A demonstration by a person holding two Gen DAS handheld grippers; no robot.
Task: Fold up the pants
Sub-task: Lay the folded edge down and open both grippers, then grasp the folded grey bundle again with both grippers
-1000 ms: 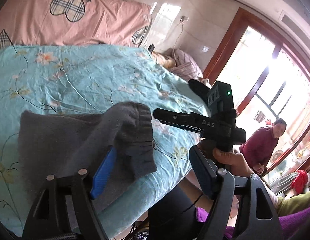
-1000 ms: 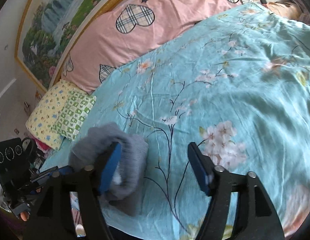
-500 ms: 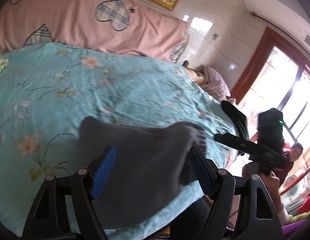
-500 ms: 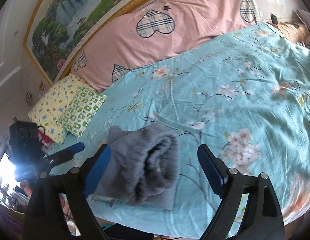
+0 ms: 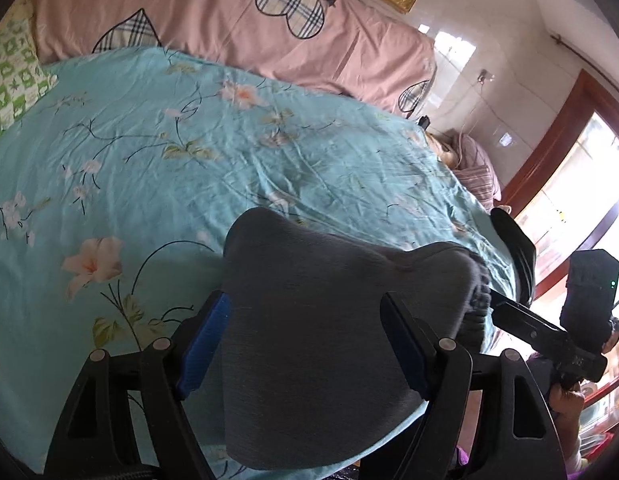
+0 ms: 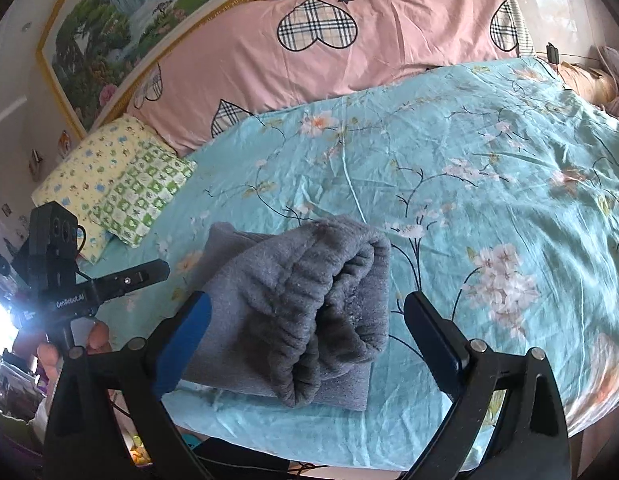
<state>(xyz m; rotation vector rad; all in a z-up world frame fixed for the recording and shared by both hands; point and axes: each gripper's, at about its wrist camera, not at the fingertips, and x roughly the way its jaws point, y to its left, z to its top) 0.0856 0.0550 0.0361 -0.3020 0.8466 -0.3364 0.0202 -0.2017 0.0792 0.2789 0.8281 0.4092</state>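
The grey pants (image 5: 329,320) lie folded into a thick bundle near the front edge of the bed, on the teal floral sheet (image 5: 189,160). In the right wrist view the pants (image 6: 301,304) show their gathered waistband facing me. My left gripper (image 5: 305,340) is open, its fingers wide apart on either side of the bundle and above it. My right gripper (image 6: 309,332) is open too, hovering over the bundle from the other side. Each gripper shows in the other's view: the right one (image 5: 549,332) at right, the left one (image 6: 89,284) at left. Neither holds cloth.
A pink cover with plaid hearts (image 6: 329,48) lies along the head of the bed. A yellow and green pillow (image 6: 121,188) sits at the left. A window with a red-brown frame (image 5: 569,168) is at the right. The bed edge (image 6: 309,440) is just below the pants.
Both grippers have pulled back from the pants and risen. The right gripper, which had the bundle's edge against its finger, is now clear of it. The pants lie still.
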